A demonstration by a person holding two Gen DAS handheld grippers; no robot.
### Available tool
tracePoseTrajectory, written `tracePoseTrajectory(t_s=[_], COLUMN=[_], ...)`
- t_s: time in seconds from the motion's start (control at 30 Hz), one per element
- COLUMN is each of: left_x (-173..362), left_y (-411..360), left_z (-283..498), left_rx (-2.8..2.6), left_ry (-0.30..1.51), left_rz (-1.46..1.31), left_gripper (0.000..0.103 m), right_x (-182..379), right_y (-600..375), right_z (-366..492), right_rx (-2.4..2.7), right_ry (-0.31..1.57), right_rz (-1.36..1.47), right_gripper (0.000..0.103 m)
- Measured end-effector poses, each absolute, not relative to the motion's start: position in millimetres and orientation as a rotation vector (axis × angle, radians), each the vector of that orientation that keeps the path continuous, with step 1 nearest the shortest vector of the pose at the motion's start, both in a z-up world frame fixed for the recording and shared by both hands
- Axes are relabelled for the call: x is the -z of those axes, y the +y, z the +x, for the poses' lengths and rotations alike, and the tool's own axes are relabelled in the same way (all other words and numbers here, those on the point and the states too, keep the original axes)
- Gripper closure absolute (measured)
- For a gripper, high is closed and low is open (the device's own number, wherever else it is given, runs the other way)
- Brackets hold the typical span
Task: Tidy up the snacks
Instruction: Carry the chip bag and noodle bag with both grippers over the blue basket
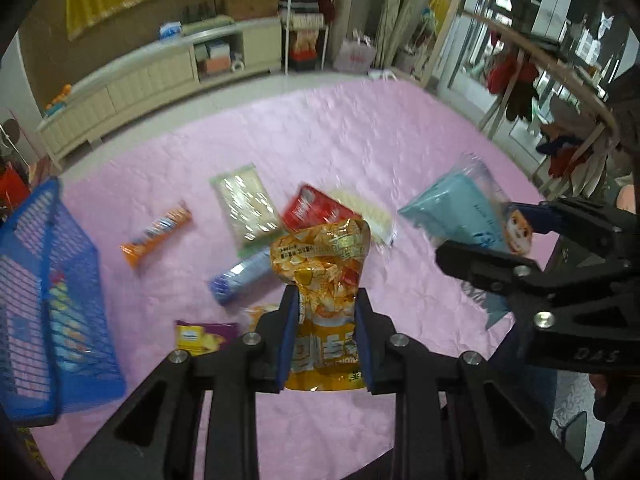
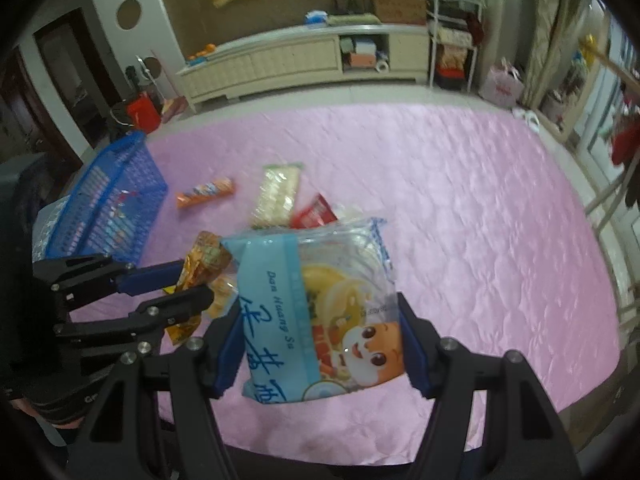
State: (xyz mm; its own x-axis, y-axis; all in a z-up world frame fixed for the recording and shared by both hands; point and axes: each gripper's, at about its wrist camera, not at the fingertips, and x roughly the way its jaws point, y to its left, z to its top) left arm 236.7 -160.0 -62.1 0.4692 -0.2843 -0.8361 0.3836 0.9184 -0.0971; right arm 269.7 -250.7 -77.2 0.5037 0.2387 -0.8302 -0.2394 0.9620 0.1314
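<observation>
Pinching a crinkled orange-yellow foil snack bag [image 1: 320, 276] at lower centre of the left wrist view, the left gripper [image 1: 326, 336] is closed tight on it above the pink quilted bed [image 1: 360, 140]; a blue plastic mesh basket [image 1: 52, 280] sits at left, loose snacks lie mid-frame. In the right wrist view, the right gripper [image 2: 320, 344] clamps a pale blue cartoon-printed biscuit pack [image 2: 316, 304] at centre, jaws held fairly wide by it, with the basket [image 2: 112, 208] at upper left.
</observation>
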Motion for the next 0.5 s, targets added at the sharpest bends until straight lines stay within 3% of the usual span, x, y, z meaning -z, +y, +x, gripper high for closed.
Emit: tracePoseTrajectory(t_s=[0.5], left_x=[8.7], left_y=[-36.6], left_z=[223.1], left_rx=[0.215], left_ry=[0.874], left_rz=[0.046], left_gripper=[0.079], right_x=[18.2], right_y=[-129.2], right_z=[276.1], right_rx=[-0.48], right_ry=[0.904], right_rz=[-0.087], right_gripper=[0.032])
